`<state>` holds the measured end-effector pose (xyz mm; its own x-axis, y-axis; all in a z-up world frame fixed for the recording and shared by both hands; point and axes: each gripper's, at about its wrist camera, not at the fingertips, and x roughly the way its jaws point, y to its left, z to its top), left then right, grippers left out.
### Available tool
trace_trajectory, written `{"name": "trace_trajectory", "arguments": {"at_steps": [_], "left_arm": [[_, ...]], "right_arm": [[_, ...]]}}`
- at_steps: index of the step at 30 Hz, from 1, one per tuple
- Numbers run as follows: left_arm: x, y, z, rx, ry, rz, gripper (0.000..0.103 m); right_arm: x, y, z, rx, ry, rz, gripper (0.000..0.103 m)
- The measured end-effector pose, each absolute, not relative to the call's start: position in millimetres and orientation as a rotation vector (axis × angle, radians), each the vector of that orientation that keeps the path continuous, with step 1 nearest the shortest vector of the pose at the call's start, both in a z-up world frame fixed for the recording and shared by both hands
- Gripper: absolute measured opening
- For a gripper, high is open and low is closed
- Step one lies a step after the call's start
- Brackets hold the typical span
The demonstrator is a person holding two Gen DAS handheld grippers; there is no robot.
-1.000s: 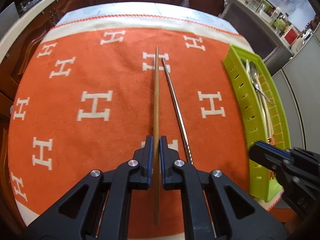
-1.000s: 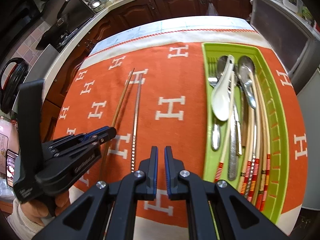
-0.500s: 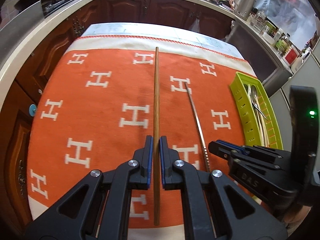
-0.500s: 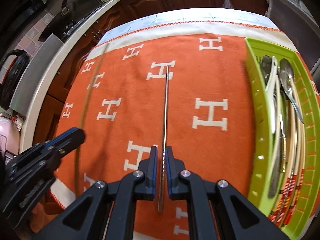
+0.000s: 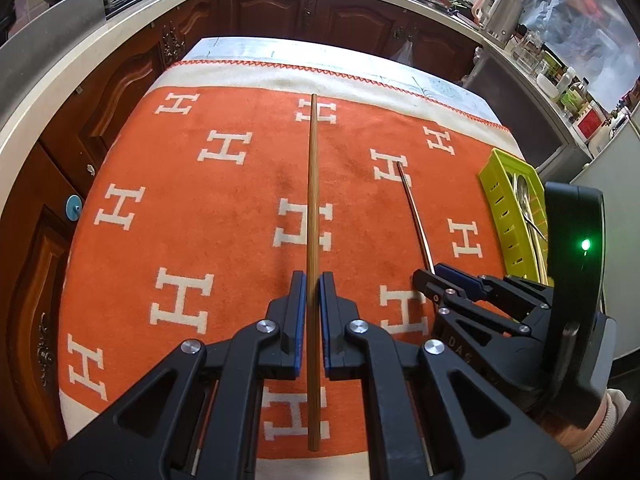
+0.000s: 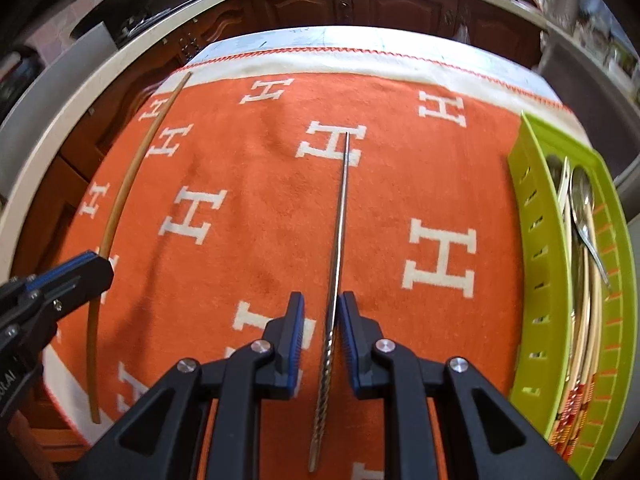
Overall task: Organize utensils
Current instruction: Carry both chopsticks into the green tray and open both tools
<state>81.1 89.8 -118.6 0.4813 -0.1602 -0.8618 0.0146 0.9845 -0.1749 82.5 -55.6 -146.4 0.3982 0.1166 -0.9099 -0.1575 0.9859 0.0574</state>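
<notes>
My left gripper (image 5: pixel 313 300) is shut on a long wooden chopstick (image 5: pixel 312 208) and holds it above the orange cloth (image 5: pixel 224 216). My right gripper (image 6: pixel 321 320) has its jaws a little apart, on either side of a metal chopstick (image 6: pixel 339 224) that runs between them; whether the chopstick rests on the cloth I cannot tell. The green utensil tray (image 6: pixel 540 264) at the right holds spoons (image 6: pixel 582 204) and several striped chopsticks (image 6: pixel 580 396). The wooden chopstick also shows in the right wrist view (image 6: pixel 120 208), at the left. The tray also shows in the left wrist view (image 5: pixel 506 204).
The orange cloth with white H marks (image 6: pixel 440 256) covers the table. Dark wood cabinets (image 5: pixel 280 12) and a pale counter (image 5: pixel 52 80) ring the far and left sides. Kitchen clutter (image 5: pixel 560 72) stands at the back right. The right gripper body (image 5: pixel 500 320) sits close beside my left one.
My left gripper has lifted the wooden chopstick off the cloth. My right gripper has moved left over the metal chopstick, which now lies between its jaws; the jaws have opened slightly.
</notes>
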Motion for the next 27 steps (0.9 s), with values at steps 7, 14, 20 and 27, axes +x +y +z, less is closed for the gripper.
{"name": "trace_trajectory", "arguments": {"at_steps": [7,14,20,27], "left_arm": [[82.3,81.7,-122.9,-0.142,1.073,-0.13,0.004],[79.1,73.0,-118.2,-0.141,1.074,-0.147,0.004],[76.8,58.1,-107.1,-0.147,1.081,-0.187,0.004],[76.8,2.4,-84.4,-0.131,1.086,-0.308,0.004]], "right_arm": [[79.0,-63.8,-148.0,-0.02,1.093,0.169,0.006],[68.1,-84.2,-139.1,0.085,1.083,0.191,0.005],[48.3,-110.3,-106.3,0.167,1.016,0.205,0.005],[25.0,-165.9,-75.1,0.276,0.963,0.166,0.005]]}}
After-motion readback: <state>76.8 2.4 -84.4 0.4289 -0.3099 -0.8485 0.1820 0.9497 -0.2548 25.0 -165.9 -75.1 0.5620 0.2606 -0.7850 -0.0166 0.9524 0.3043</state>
